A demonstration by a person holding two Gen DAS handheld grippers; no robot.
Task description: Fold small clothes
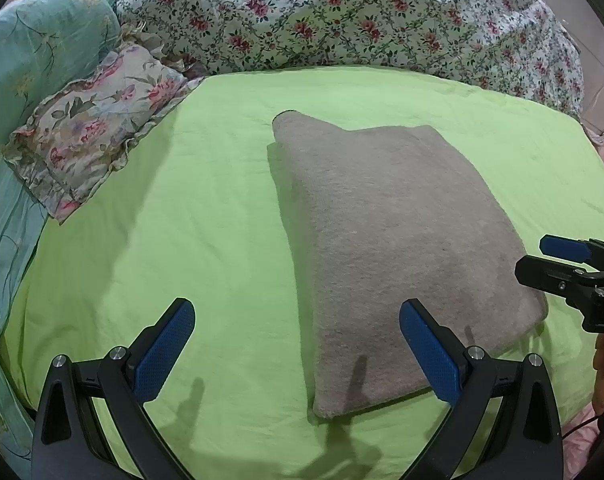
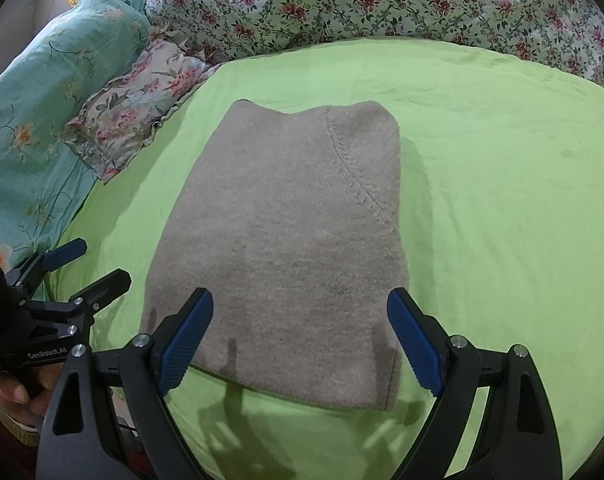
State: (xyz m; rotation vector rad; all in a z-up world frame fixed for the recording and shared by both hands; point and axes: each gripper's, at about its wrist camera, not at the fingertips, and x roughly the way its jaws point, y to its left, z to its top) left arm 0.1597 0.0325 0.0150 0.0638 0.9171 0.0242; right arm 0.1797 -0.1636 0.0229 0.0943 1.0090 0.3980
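Blue-padded left gripper (image 1: 295,354) hangs w/ jaws wide, nothing between them; right gripper (image 2: 299,344) likewise wide, empty, above the near hem. Grey knit sweater (image 2: 285,248) lies folded into a neat rectangle, centre of the green sheet (image 2: 502,200), near hem toward us.

We judge a last fold, near hem to far edge, is likely next. Pinch both near corners through all layers, lift evenly, lay over w/o dragging.

Not verifiable: sleeves and collar, presumably tucked inside; layer count at hem. Floral pillow (image 1: 89,136) sits well apart. Left hand (image 2: 17,392) largely cut off.
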